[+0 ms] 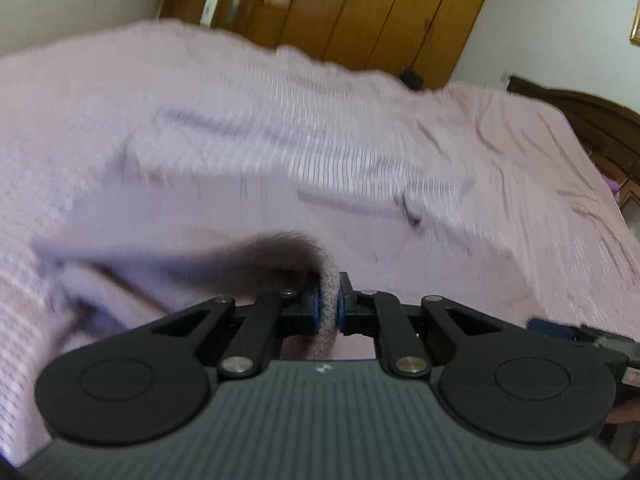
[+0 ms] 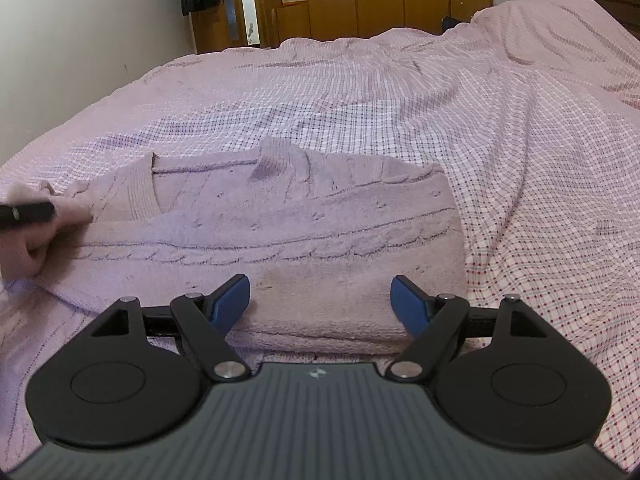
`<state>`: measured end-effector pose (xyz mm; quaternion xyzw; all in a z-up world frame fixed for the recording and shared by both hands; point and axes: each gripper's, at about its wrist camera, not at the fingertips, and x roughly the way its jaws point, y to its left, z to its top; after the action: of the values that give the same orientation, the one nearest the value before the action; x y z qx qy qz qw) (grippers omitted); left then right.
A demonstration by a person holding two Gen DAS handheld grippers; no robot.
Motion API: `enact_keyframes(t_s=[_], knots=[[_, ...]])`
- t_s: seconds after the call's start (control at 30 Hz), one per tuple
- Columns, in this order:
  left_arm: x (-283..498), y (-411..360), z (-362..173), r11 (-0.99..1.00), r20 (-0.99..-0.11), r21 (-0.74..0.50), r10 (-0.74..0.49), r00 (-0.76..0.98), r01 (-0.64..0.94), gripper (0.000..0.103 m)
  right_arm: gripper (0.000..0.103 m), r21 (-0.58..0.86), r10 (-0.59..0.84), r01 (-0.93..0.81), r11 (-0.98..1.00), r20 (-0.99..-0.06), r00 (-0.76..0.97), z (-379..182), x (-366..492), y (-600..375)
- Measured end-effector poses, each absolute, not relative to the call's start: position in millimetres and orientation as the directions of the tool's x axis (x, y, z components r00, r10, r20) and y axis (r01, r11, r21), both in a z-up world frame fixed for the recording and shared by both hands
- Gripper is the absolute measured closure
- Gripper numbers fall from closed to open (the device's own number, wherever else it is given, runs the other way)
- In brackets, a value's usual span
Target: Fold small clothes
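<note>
Lilac cable-knit sweater [image 2: 280, 232], soft and limp, lies part-folded on the bed [image 2: 520, 140]; left tool [image 1: 329, 304] pinches a bunched edge, right tool [image 2: 320, 300] gapes empty above the hem, best gripped at edges.

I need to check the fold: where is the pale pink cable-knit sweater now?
In the right wrist view the pale pink cable-knit sweater lies on the pink checked bedspread, just ahead of the open right gripper; the left gripper pinches part of it at the left.

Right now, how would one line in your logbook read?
left gripper: shut on sweater | right gripper: open above sweater hem | surface: checked bedspread
</note>
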<state>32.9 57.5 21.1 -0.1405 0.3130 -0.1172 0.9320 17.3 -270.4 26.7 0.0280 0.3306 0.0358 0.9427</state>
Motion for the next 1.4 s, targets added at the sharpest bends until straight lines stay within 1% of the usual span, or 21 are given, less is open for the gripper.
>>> enact_keyframes(t_s=[0.03, 0.07, 0.13, 0.2, 0.27, 0.37, 0.47, 0.53, 0.67, 0.77, 0.9, 1.0, 1.07, 1.23, 1.4], knots=[[35, 58, 22, 0.933, -0.569, -0.335, -0.312, 0.761, 0.133, 0.083, 0.02, 0.064, 0.077, -0.048, 0.997, -0.623, 0.778, 25, 19, -269], [37, 59, 21, 0.934, -0.595, -0.328, -0.319, 0.738, 0.139, 0.073, 0.02, 0.05, 0.067, -0.046, 0.998, -0.623, 0.779, 23, 19, -266], [34, 56, 22, 0.941, -0.626, -0.293, -0.324, 0.709, 0.171, 0.07, 0.019, 0.032, 0.051, -0.04, 0.999, -0.62, 0.783, 21, 20, -263], [29, 53, 26, 0.948, -0.645, -0.232, -0.317, 0.695, 0.217, 0.067, 0.019, 0.026, 0.037, -0.026, 0.999, -0.622, 0.782, 22, 20, -260], [18, 49, 30, 0.945, -0.656, -0.194, -0.324, 0.682, 0.262, 0.059, 0.019, 0.046, 0.034, -0.006, 0.999, -0.63, 0.776, 25, 20, -259], [10, 54, 37, 0.942, -0.658, -0.18, -0.329, 0.677, 0.283, 0.052, 0.019, 0.069, 0.042, 0.002, 0.998, -0.636, 0.77, 34, 14, -255], [5, 64, 45, 0.946, -0.654, -0.179, -0.321, 0.685, 0.272, 0.051, 0.019, 0.056, 0.044, -0.01, 0.998, -0.637, 0.769, 44, 9, -246], [3, 74, 47, 0.944, -0.636, -0.19, -0.328, 0.699, 0.27, 0.051, 0.019, 0.053, 0.043, -0.012, 0.999, -0.641, 0.766, 50, 6, -239], [4, 94, 47, 0.947, -0.646, -0.217, -0.321, 0.693, 0.237, 0.051, 0.019, 0.081, 0.072, -0.026, 0.996, -0.64, 0.765, 63, 1, -223], [5, 110, 49, 0.952, -0.637, -0.226, -0.305, 0.708, 0.208, 0.051, 0.019, 0.104, 0.099, -0.041, 0.994, -0.642, 0.76, 74, 2, -209], [8, 137, 50, 0.943, -0.628, -0.303, -0.306, 0.716, 0.138, 0.051, 0.019, 0.16, 0.151, -0.062, 0.985, -0.64, 0.753, 89, 5, -189], [13, 148, 45, 0.935, -0.643, -0.34, -0.307, 0.702, 0.098, 0.051, 0.019, 0.193, 0.195, -0.09, 0.977, -0.641, 0.742, 96, 11, -171], [17, 152, 41, 0.928, -0.65, -0.363, -0.32, 0.689, 0.088, 0.051, 0.019, 0.209, 0.222, -0.11, 0.972, -0.648, 0.728, 97, 16, -158], [17, 155, 42, 0.924, -0.647, -0.372, -0.329, 0.688, 0.091, 0.051, 0.018, 0.254, 0.276, -0.134, 0.958, -0.687, 0.672, 89, 36, -127], [18, 157, 40, 0.923, -0.652, -0.373, -0.334, 0.681, 0.095, 0.051, 0.019, 0.332, 0.322, -0.104, 0.938, -0.719, 0.616, 70, 65, -106]])
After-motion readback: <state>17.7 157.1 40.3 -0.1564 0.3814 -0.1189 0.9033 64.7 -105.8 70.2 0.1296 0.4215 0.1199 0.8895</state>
